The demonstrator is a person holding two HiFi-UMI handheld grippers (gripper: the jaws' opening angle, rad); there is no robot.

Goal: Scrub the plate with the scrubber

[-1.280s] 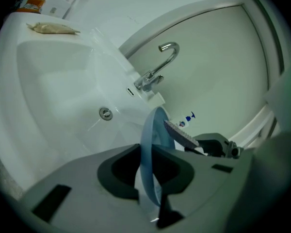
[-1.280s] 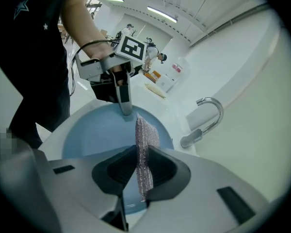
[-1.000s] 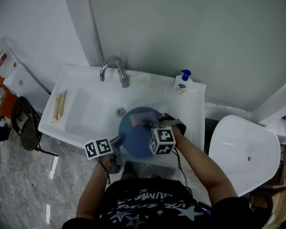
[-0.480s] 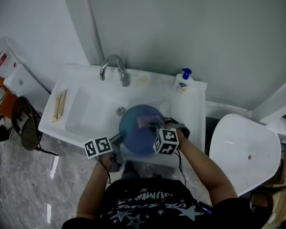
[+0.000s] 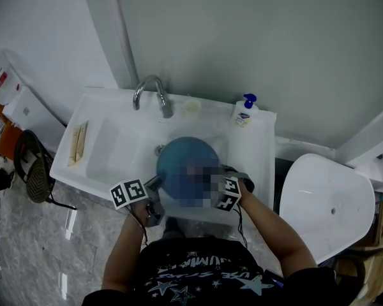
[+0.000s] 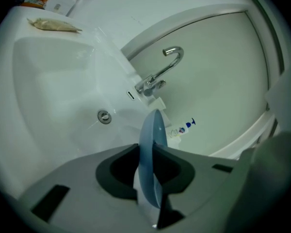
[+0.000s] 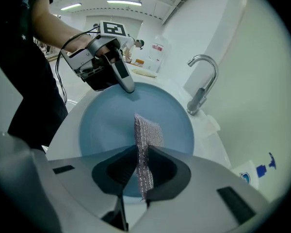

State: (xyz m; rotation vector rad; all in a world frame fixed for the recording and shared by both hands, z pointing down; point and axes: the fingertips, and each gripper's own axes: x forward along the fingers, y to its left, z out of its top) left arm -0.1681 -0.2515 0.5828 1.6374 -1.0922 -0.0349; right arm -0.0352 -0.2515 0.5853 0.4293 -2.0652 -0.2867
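Observation:
A round blue plate [image 5: 182, 158] is held tilted over the white sink. My left gripper [image 5: 157, 183] is shut on its near left rim. In the left gripper view the plate [image 6: 153, 130] runs edge-on between the left gripper's [image 6: 146, 166] pads. My right gripper [image 5: 210, 177] is over the plate's near right part, where a mosaic patch covers its tips in the head view. In the right gripper view my right gripper [image 7: 141, 176] is shut on a silvery mesh scrubber [image 7: 146, 135], which lies against the plate's [image 7: 106, 125] face. The left gripper [image 7: 123, 84] grips the far rim there.
A chrome faucet [image 5: 154, 94] stands at the back of the sink [image 5: 112, 155], with the drain [image 5: 159, 150] beside the plate. A soap pump bottle [image 5: 244, 111] is on the right rim, a wooden piece [image 5: 76, 143] on the left rim. A white seat [image 5: 325, 199] is at the right.
My right gripper has slid a little toward the near right across the plate and rolled with the scrubber. The plate sits slightly nearer the faucet. My left gripper has hardly moved.

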